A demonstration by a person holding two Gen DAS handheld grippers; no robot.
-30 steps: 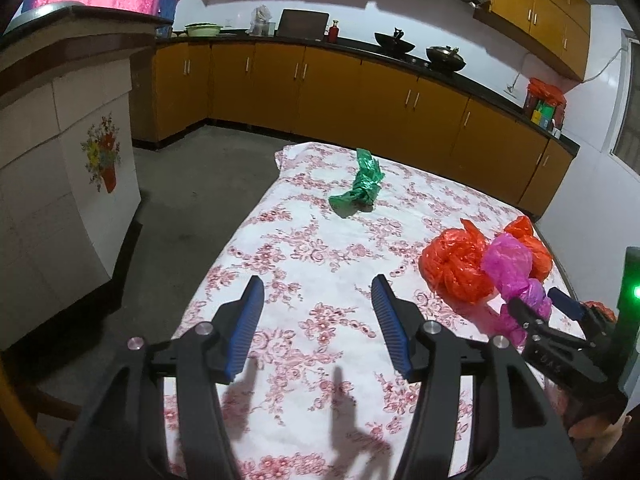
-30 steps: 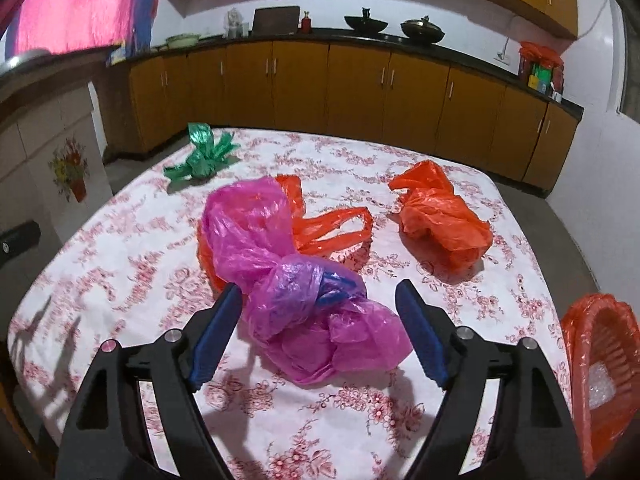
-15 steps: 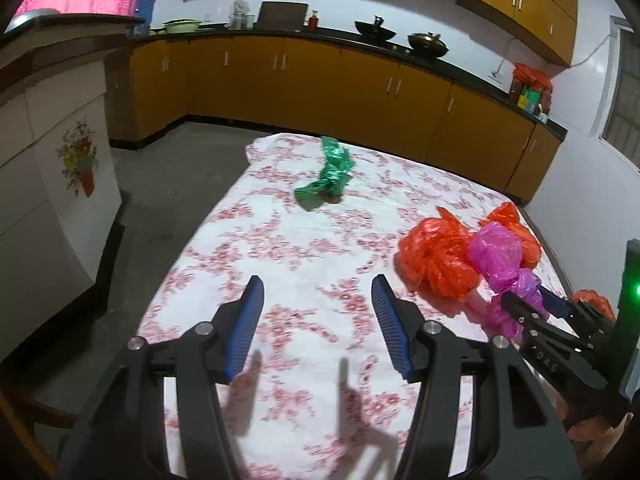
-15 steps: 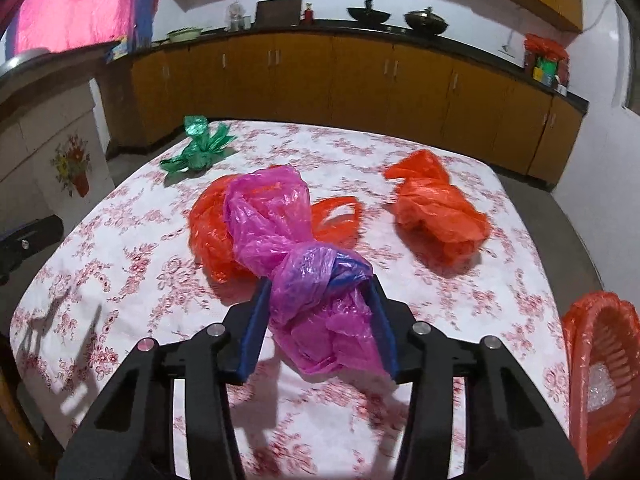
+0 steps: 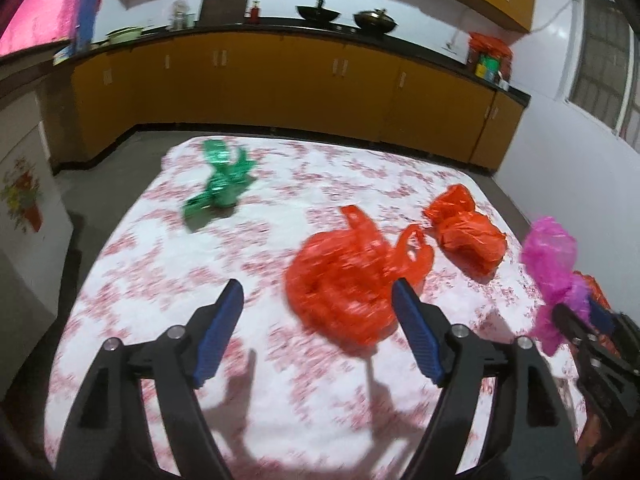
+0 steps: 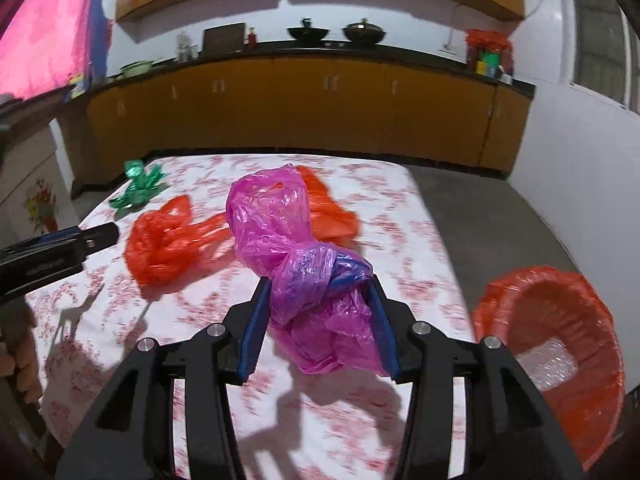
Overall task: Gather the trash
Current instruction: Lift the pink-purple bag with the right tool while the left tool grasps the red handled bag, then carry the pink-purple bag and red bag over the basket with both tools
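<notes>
My right gripper [image 6: 318, 296] is shut on a crumpled pink plastic bag [image 6: 276, 220] and holds it above the floral tablecloth [image 6: 404, 216]. The pink bag also shows at the right edge of the left wrist view [image 5: 554, 256]. My left gripper [image 5: 318, 308] is open and empty, just short of a large orange bag [image 5: 340, 276]. A second orange bag [image 5: 466, 236] lies further right. A green bag [image 5: 222, 184] lies at the far left of the table. An orange basket [image 6: 556, 344] sits off the table's right edge, a clear bag inside it.
Orange kitchen cabinets [image 5: 320, 88] with a dark counter run along the back wall. Grey floor [image 6: 480, 200] lies right of the table. A tiled counter with a flower motif [image 5: 20, 200] stands at the left.
My right gripper closed on the pink bag and lifted it toward the right. My left gripper swung right, from the bare cloth to the large orange bag.
</notes>
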